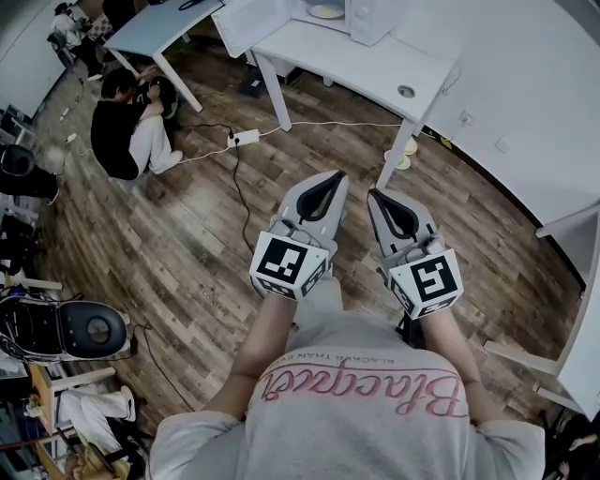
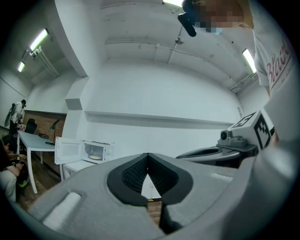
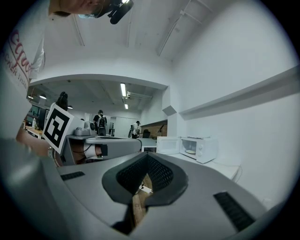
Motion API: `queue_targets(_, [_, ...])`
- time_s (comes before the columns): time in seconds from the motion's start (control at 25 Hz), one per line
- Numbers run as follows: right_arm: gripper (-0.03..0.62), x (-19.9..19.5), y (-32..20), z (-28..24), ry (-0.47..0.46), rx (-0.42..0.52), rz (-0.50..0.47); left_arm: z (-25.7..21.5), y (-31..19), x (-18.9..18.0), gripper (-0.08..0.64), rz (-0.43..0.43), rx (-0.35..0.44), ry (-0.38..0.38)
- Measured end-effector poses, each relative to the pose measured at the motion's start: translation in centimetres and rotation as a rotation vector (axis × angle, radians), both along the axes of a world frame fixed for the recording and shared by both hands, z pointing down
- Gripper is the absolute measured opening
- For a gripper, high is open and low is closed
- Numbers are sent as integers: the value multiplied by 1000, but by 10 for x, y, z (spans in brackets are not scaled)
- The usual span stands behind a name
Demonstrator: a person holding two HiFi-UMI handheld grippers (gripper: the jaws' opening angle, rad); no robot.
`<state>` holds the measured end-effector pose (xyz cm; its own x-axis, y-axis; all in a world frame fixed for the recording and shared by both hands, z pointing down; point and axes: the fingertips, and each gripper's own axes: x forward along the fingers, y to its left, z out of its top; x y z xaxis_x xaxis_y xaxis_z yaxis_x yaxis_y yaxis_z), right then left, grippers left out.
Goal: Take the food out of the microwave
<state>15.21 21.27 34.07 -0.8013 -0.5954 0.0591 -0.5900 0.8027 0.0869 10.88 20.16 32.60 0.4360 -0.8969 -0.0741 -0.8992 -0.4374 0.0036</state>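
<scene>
A white microwave (image 1: 349, 13) stands on a white table (image 1: 375, 66) far ahead, with its door (image 1: 246, 22) swung open to the left. Inside lies a plate of food (image 1: 326, 11). The left gripper view shows the same microwave (image 2: 97, 151) small and distant, the food (image 2: 95, 157) on its floor. In the right gripper view the microwave (image 3: 202, 147) is also distant. My left gripper (image 1: 330, 180) and right gripper (image 1: 380, 197) are held side by side over the wooden floor, well short of the table. Both are shut and hold nothing.
A person (image 1: 127, 122) crouches on the floor at the left. A power strip (image 1: 246, 138) and its cables lie near the table legs. A second table (image 1: 159, 28) stands at the back left. White furniture lines the right side. Dark equipment (image 1: 75, 328) sits at the left edge.
</scene>
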Motion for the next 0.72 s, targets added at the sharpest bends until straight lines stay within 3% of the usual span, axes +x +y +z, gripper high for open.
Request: queue_targets(0.72, [9, -83, -120, 2, 5, -2, 21, -1, -122, -78, 3, 39, 3, 5])
